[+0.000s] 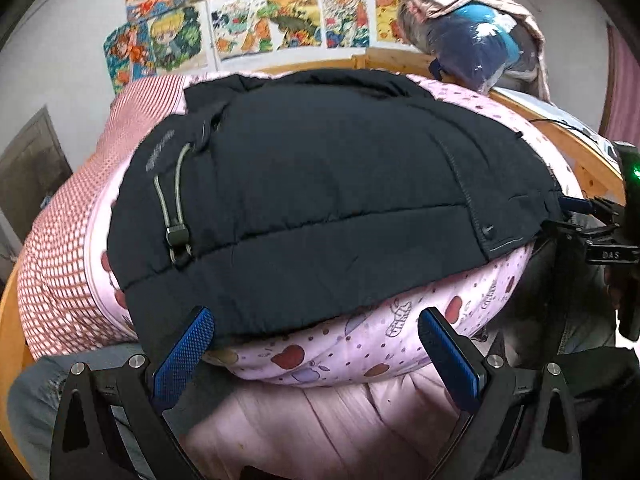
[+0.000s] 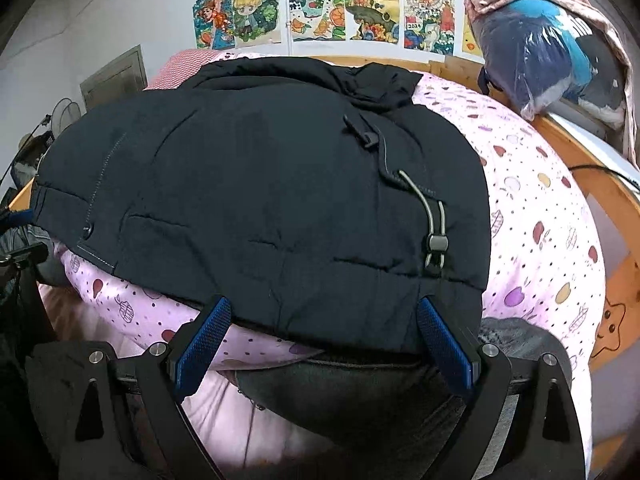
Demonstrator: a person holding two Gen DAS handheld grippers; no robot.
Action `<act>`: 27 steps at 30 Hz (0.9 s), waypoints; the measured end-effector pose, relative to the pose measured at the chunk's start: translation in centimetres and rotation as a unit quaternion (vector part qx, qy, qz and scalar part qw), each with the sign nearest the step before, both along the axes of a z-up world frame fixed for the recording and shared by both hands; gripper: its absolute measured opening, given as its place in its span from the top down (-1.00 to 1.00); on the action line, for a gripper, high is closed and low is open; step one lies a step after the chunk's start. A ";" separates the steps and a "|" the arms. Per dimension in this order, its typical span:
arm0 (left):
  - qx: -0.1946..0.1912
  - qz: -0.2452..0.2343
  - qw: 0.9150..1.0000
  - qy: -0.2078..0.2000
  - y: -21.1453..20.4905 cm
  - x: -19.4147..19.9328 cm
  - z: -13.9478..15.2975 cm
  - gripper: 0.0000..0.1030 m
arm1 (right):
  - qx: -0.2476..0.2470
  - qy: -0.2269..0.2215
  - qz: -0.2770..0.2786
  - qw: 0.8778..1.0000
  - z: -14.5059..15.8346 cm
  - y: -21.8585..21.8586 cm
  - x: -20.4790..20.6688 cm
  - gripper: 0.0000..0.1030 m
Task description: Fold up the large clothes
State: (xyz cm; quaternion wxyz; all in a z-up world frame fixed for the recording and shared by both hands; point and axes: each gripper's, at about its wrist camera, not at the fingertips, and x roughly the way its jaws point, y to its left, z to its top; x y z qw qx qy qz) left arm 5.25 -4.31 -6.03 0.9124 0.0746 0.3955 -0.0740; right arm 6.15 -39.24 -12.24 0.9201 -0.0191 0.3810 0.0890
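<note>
Black quilted fabric fills the centre of both wrist views: a padded jacket lies spread over a pink fruit-print quilt on a wooden-framed bed. A grey elastic drawcord with a toggle sits on the jacket's left side in the left wrist frame and towards the right in the right wrist frame.

The left gripper, at the bottom of its frame, has its blue-padded fingers spread wide apart at the jacket's near hem, holding nothing. The right gripper likewise shows its fingers apart, flanking the near edge of the jacket without clamping it.

A red-and-white checked cover lies at the left of the left wrist frame. Colourful drawings line the wall across the top, and a bundle in clear plastic rests at the upper right, on the bed frame.
</note>
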 end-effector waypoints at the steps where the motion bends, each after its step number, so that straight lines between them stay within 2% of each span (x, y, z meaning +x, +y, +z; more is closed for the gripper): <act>1: -0.003 0.004 1.000 0.004 0.1 0.2 -0.2 -0.99 | -0.001 0.000 -0.001 1.000 -0.1 0.1 0.0 -0.81; 8: 0.001 0.014 1.000 0.017 0.4 0.7 -1.0 -0.99 | -0.078 0.003 0.016 0.997 -1.3 2.1 -0.4 -0.87; 11: -0.001 0.016 1.000 0.020 0.3 0.8 -1.2 -0.99 | -0.094 0.000 0.017 0.995 -1.3 2.5 -0.4 -0.87; 18: -0.003 0.020 1.000 0.020 0.1 1.0 -1.5 -0.99 | -0.152 -0.003 -0.005 0.988 -1.5 3.8 -0.1 -0.87; 20: -0.003 0.021 1.000 0.020 0.0 1.0 -1.5 -0.99 | -0.168 -0.018 -0.016 0.985 -1.1 4.3 -0.3 -0.86; 23: -0.005 0.022 1.000 0.018 0.0 0.9 -1.5 -0.99 | -0.158 -0.053 -0.030 0.985 0.2 4.2 -0.9 -0.86; 27: -0.027 0.027 0.999 0.004 0.4 0.3 -1.0 -0.99 | -0.107 -0.101 -0.046 0.988 2.4 3.0 -1.4 -0.87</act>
